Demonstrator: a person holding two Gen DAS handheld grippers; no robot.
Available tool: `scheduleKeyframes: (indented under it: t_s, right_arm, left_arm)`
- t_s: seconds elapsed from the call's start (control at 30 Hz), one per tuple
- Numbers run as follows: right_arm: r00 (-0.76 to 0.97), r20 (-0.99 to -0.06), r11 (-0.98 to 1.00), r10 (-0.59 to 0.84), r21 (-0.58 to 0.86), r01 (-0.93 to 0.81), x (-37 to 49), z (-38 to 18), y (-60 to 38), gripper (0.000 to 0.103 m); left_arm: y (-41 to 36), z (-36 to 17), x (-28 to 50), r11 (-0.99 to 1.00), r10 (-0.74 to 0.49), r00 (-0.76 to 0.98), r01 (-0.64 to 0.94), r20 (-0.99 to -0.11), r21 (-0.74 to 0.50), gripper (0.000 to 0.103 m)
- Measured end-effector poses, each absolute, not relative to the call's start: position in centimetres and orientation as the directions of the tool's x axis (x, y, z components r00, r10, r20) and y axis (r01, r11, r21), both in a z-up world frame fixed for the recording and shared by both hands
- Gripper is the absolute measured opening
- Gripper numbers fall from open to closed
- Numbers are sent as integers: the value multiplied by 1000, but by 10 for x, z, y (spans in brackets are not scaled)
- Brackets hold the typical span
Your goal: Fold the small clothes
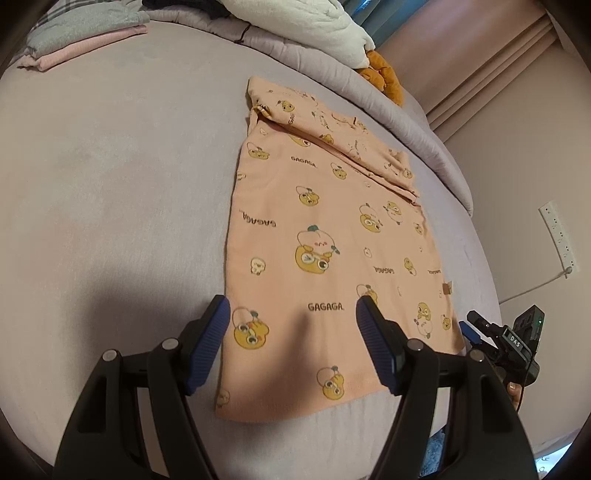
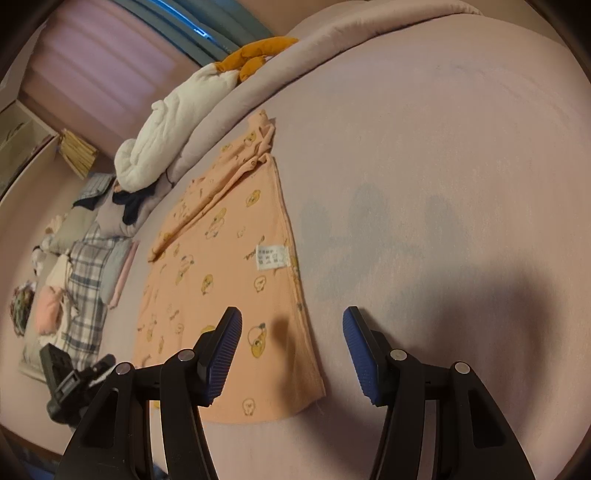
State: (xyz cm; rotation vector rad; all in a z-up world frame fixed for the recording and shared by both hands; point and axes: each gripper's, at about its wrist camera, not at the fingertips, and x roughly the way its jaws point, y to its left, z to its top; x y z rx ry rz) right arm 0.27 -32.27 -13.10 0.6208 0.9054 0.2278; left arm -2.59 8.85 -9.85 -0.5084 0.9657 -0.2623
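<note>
While both grippers hung over the near hem, nothing was clamped.

Garment: peach top [image 1: 332, 236] w/ yellow duck prints and "GAGAGA" text lay flat on the lilac bed sheet [image 1: 110, 192], long axis running away from the cameras; far end folded over into a narrower band. Near hem sat at the bed's front edge.

Label: white care tag [image 2: 272, 257] lay on the fabric by its right-hand edge in the right wrist view.

L gripper: left gripper [image 1: 291, 317] hung over the near-left corner of the top, jaws wide apart. Left blue pad over bare sheet just off the cloth's edge, right pad over the cloth; nothing pinched between them, contact w/ fabric can't be told.

R gripper: right gripper [image 2: 291, 328] hung over the near-right corner, jaws apart and empty. Left pad over the cloth, right pad over bare sheet; the hem's right edge ran between them.

Stack: folded pink and grey clothes [image 1: 85, 40] lay at the far left of the bed, well apart from the top.

Bedding: white quilt [image 1: 306, 26] and an orange plush [image 1: 384, 70] lay along the far side.

Wall: white power strip [image 1: 557, 236] w/ cable, right of the bed.
</note>
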Motion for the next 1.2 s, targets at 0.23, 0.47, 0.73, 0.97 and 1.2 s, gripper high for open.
scheduleKeyframes:
  t_s: [0.23, 0.47, 0.73, 0.97, 1.2]
  right_arm:
    - [615, -649, 796, 447, 602, 56, -2, -131, -320, 57]
    - [614, -645, 799, 454, 601, 40, -4, -133, -314, 57]
    - [626, -641, 799, 445, 599, 45, -4, -127, -316, 57]
    - [626, -654, 810, 425, 584, 60, 3, -126, -320, 57]
    - [614, -661, 808, 432, 586, 63, 6, -130, -320, 57]
  left_arm:
    - [88, -104, -39, 852, -434, 545, -11, -717, -524, 71]
    - [90, -103, -41, 846, -436, 564, -9, -702, -533, 71]
    - [96, -94, -29, 852, -416, 603, -4, -681, -524, 71]
    - [102, -95, -17, 842, -417, 614, -16, -670, -539, 71]
    - [104, -102, -9, 821, -456, 592, -7, -664, -571, 71]
